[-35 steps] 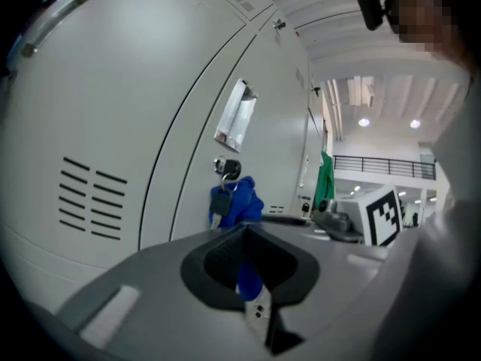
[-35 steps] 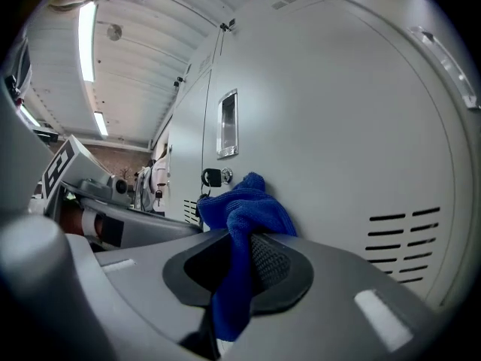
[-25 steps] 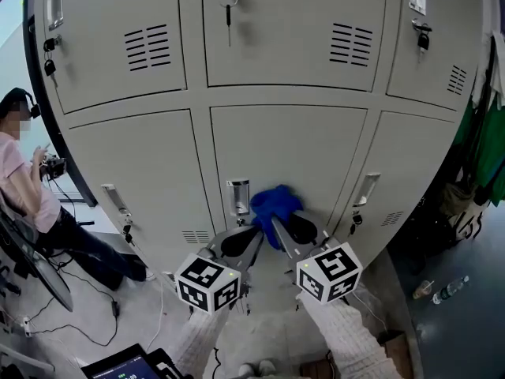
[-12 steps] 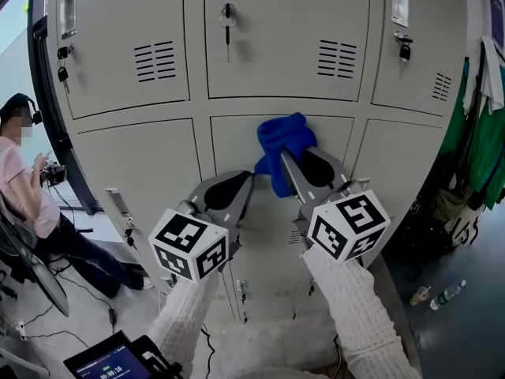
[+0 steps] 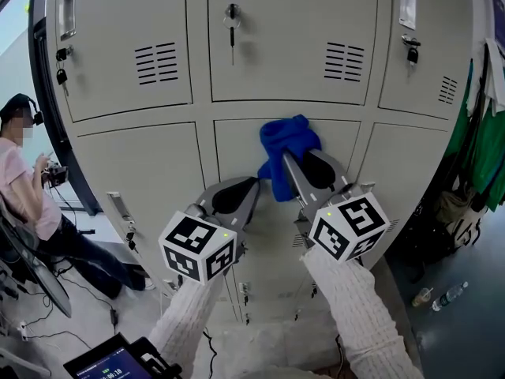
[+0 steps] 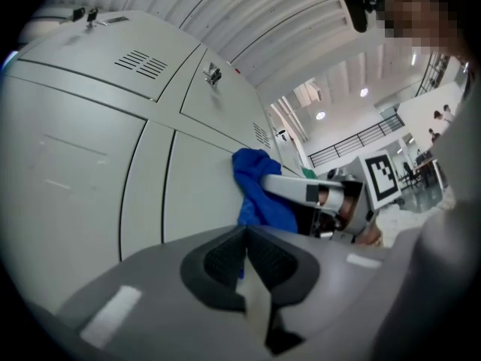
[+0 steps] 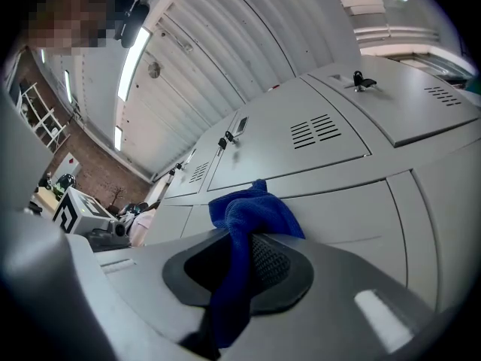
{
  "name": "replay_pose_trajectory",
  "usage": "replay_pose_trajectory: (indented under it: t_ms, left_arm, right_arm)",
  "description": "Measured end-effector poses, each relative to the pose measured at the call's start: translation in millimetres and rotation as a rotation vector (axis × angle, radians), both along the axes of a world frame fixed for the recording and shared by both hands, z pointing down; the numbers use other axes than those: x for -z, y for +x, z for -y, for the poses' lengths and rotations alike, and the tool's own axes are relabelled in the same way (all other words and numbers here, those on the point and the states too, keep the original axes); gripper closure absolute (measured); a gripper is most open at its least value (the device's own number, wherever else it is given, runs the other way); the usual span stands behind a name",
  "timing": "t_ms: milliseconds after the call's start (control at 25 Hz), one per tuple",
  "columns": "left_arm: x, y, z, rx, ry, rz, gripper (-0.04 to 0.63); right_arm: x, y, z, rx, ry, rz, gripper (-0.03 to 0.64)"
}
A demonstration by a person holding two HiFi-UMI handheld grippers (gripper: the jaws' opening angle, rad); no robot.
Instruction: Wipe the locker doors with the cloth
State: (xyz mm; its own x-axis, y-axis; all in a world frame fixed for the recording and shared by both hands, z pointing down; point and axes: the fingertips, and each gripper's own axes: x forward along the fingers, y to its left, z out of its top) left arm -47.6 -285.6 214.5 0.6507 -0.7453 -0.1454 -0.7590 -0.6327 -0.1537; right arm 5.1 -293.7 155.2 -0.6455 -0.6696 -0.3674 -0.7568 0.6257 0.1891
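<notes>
Grey locker doors (image 5: 134, 180) fill the wall. Right tongs (image 5: 293, 160) pinch the blue cloth (image 5: 288, 142) and hold it on the top of the middle door. Left tongs (image 5: 243, 186) are pressed together with nothing inside. I think most doors are left to wipe. The key (image 5: 231, 22) sticks out above, and the flat door below gives lots of room.

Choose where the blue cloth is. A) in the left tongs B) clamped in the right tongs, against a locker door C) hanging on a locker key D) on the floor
B: the blue cloth runs between the shut right tongs, pressed to the locker door.
</notes>
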Motion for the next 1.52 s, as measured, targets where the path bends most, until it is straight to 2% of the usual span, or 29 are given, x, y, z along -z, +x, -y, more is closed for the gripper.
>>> replay_pose_trajectory:
  t_ms: [200, 360, 520, 840, 1000, 1080, 1520]
  left_arm:
    - [-14, 4, 0, -0.004, -0.024, 0.009, 0.588]
    - [-37, 3, 1, 0.001, -0.074, -0.001, 0.589]
    - [-71, 6, 0, 0.0, -0.139, 0.033, 0.589]
    - [-134, 5, -3, -0.009, -0.268, -0.003, 0.588]
    - [-144, 3, -9, -0.011, -0.231, -0.056, 0.589]
    - [-149, 5, -12, -0.011, -0.236, -0.056, 0.589]
    - [-205, 11, -15, -0.009, -0.377, -0.047, 0.588]
  right_arm:
    - [-22, -2, 0, 0.0, -0.027, -0.026, 0.56]
    - [-54, 0, 2, -0.003, -0.074, -0.022, 0.56]
    - [-91, 3, 3, -0.004, -0.144, -0.016, 0.56]
    - [-173, -6, 5, 0.002, -0.309, -0.064, 0.56]
    - [-213, -4, 6, -0.011, -0.392, -0.082, 0.56]
    - [-231, -4, 8, -0.016, -0.432, -0.088, 0.56]
    - [-294, 1, 10, -0.055, -0.571, -0.123, 0.56]
